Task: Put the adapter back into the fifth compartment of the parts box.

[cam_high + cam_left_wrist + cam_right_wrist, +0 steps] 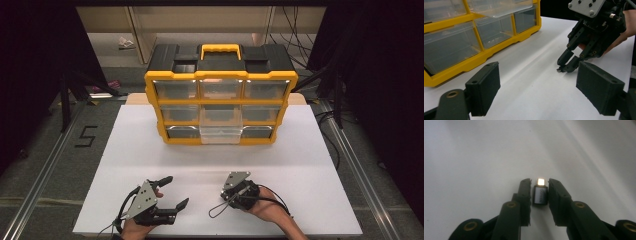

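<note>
The right tool (539,195) brackets the small black adapter with a shiny metal plug (539,195) lying on the white counter (150,150), not yet clamped (left tool (175,192) wide open), so it should close squarely, gently, before lifting toward the yellow drawer organiser (220,107).

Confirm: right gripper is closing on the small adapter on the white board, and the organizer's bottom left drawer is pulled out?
Not quite: the pulled-out drawer is the bottom middle one, as the high view shows. The rest holds: the right gripper has the small adapter between its jaws on the white board, in front of the organizer.
</note>
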`<state>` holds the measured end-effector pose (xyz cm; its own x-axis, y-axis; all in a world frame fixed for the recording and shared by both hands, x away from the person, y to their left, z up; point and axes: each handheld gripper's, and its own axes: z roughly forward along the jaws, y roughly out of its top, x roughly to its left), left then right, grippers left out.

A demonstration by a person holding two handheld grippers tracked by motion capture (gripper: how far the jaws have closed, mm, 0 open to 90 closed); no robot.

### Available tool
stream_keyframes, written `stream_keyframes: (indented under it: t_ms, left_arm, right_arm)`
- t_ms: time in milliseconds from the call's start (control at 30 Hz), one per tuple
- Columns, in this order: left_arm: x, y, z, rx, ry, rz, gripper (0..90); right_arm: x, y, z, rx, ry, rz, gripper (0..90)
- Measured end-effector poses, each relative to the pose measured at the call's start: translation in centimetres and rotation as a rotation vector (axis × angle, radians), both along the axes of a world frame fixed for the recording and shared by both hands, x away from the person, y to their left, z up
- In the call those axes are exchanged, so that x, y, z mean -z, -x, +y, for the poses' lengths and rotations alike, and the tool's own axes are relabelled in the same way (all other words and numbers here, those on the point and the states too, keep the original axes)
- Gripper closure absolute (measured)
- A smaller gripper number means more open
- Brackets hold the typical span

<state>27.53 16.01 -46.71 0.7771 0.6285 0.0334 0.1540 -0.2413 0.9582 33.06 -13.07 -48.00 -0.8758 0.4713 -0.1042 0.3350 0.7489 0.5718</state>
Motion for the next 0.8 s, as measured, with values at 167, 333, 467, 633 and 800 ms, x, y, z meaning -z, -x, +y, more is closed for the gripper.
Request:
stream_keyframes:
  t_ms: [167,333,467,633,800]
  left_arm:
    - [0.0,0.0,0.0,0.001,0.001,-0.001,18.8]
    - [0.0,0.0,0.1,-0.002,0.002,0.0,18.8]
    - [-0.1,0.0,0.1,-0.007,0.004,-0.002,18.9]
    - [-0.1,0.0,0.1,-0.009,0.004,-0.002,18.9]
    - [-0.1,0.0,0.1,-0.011,0.005,0.0,18.9]
  right_arm:
    - [-0.1,0.1,0.1,-0.004,0.008,-0.005,76.0]
    - [-0.7,0.0,-0.2,0.012,-0.025,-0.021,76.2]
    - [-1.5,0.1,-0.5,0.021,-0.05,-0.049,76.3]
    - [-2.4,0.2,-0.8,0.03,-0.076,-0.071,76.4]
    - [-3.2,0.4,-1.1,0.043,-0.104,-0.095,76.3]
